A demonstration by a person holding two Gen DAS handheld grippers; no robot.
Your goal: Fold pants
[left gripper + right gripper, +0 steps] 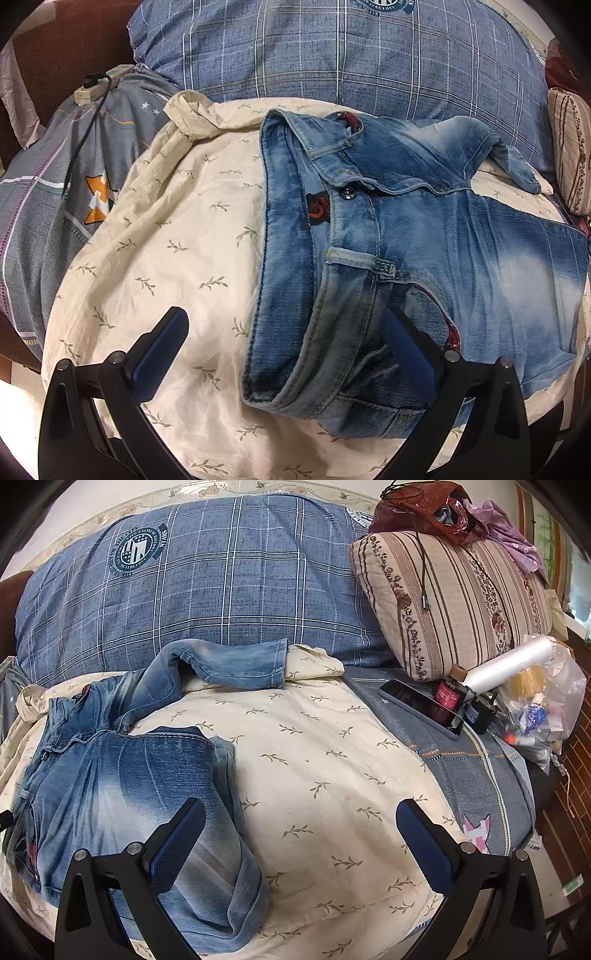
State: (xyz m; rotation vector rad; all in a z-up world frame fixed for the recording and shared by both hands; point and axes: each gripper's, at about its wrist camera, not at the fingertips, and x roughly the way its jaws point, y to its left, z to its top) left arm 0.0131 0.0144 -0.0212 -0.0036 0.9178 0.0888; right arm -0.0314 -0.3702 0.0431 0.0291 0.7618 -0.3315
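Note:
Faded blue jeans lie crumpled on a cream leaf-print sheet. The waistband with its button faces the left wrist view. My left gripper is open and empty, hovering over the waistband's near end. In the right wrist view the jeans lie at the left, one leg folded back over the near side and the other leg stretched toward the pillow. My right gripper is open and empty above the sheet, its left finger over the folded leg.
A blue plaid pillow lies behind the jeans. A striped pillow stands at the right with bags on top. A phone, a bottle, a plastic roll and a bag of small items lie on the grey bedspread. A power strip lies at the left.

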